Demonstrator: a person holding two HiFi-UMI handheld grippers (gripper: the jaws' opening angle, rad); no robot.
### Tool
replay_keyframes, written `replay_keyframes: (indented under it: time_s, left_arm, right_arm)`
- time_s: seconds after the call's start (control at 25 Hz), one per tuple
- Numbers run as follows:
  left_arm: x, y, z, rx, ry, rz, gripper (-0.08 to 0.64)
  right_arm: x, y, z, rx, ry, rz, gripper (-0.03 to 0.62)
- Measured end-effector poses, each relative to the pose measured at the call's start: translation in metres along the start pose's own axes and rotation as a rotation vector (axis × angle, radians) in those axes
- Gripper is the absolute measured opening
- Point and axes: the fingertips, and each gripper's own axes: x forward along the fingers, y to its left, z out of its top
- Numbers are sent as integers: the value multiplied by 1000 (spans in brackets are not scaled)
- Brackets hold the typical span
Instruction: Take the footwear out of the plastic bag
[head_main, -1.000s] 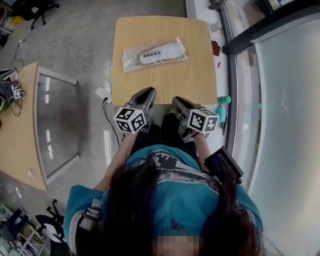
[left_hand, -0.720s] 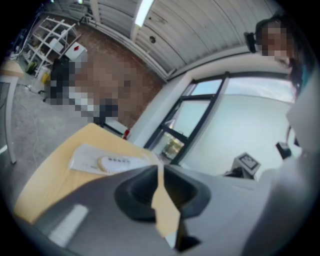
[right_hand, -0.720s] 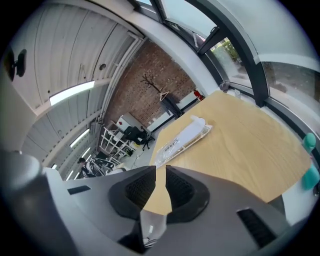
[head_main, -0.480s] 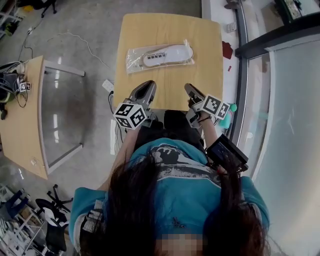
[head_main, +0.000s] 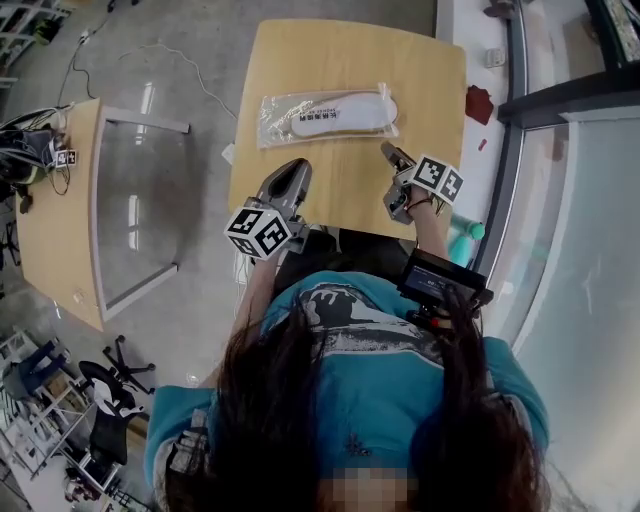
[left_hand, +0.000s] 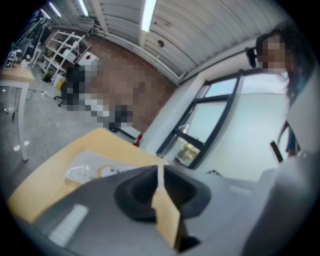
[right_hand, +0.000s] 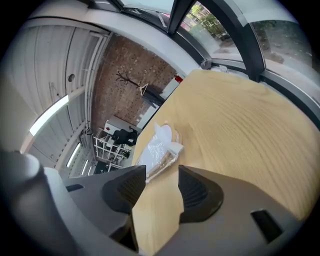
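A clear plastic bag (head_main: 325, 115) holding a flat white piece of footwear lies across the far half of the wooden table (head_main: 430, 70). It also shows in the left gripper view as the bag (left_hand: 92, 170) and in the right gripper view as the bag (right_hand: 159, 149). My left gripper (head_main: 291, 172) is shut and empty at the table's near edge, short of the bag. My right gripper (head_main: 389, 154) hovers over the table just right of the bag's end. Its jaws are opening, and between them only bare tabletop shows in the right gripper (right_hand: 161, 186).
A glass-topped table (head_main: 130, 200) and a wooden desk (head_main: 45, 230) stand to the left. A power strip (head_main: 230, 152) and cables lie on the floor. A dark window frame (head_main: 510, 150) runs along the right, with a green bottle (head_main: 466, 233) near it. The person's body fills the lower frame.
The right gripper has moved forward from the person's lap out over the table toward the bag, and its jaws have parted. The left gripper has stayed shut near the table edge.
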Motion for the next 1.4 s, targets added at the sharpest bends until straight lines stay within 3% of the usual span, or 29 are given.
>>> replay_keyframes:
  time_s: [0.24, 0.48, 0.64, 0.76, 0.92, 1.04, 1.16, 1.4]
  left_arm:
    - [-1, 6, -3, -8, -14, 75, 21]
    - [-4, 9, -8, -17, -26, 123, 21]
    - [-3, 5, -14, -17, -28, 139, 20]
    - [-4, 9, -15, -24, -21, 142, 20]
    - [3, 7, -20, -54, -11, 127, 21]
    - [13, 5, -23, -84, -16, 119, 21]
    - [27, 5, -32, -153, -9, 105, 48]
    - [58, 6, -53, -406, 24, 8, 172]
  right_arm:
    - [30, -22, 20, 146, 0, 5, 196]
    - [43, -34, 29, 189, -5, -20, 196]
    - [50, -37, 35, 339, -13, 57, 195]
    - [62, -31, 30, 414, 9, 98, 146]
    - [60, -24, 29, 386, 46, 117, 98]
    - [54, -16, 26, 431, 53, 154, 78]
    - [45, -9, 20, 499, 65, 207, 64]
    - [30, 16, 21, 527, 72, 313, 58]
